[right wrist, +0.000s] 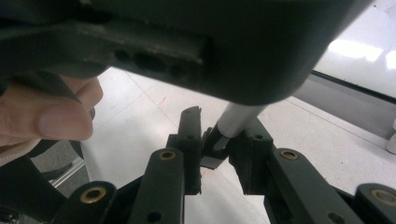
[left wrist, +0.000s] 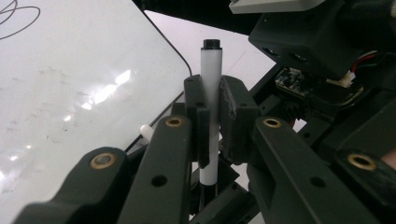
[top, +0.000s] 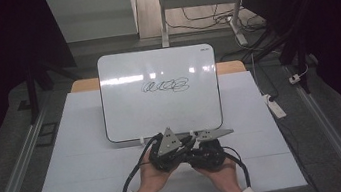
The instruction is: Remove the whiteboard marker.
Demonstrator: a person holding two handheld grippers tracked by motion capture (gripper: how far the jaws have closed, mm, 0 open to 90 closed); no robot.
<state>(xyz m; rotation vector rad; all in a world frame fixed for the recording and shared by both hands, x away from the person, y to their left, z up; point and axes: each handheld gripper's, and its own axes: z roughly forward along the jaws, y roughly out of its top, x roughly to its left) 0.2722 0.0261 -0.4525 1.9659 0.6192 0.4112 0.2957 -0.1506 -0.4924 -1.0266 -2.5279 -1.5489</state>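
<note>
White sheeting covers your worktop [top: 82, 164], and a whiteboard [top: 160, 92] lies on its far half with a black scribble [top: 165, 85] near its middle. From the high view you see your two hands meeting just in front of the board's near edge: your left hand [top: 152, 177] on the left, your right hand [top: 225, 174] on the right, the two black tools pressed close together, each with a cable looping back toward you.

Your left tongs [left wrist: 212, 119] are closed on a white marker [left wrist: 210, 93]. The left gripper view shows what the high view cannot: the marker stands upright between the jaws, its black end poking out above them and the white barrel running down below the pads. The whiteboard fills the left of that view, and the body of your right tool hangs close at the upper right.

Your right tongs [right wrist: 217, 149] sit around the dark cap [right wrist: 214, 142] at the other end of the marker, whose pale barrel [right wrist: 238, 116] slants up and away behind the body of the left tool. The jaws are narrowed to near the cap's width, with one pad touching it, but you cannot tell from this view whether both pads press on it. A fingertip [right wrist: 60, 119] of your left hand shows at the left, and the whiteboard's edge crosses the upper right corner.
</note>
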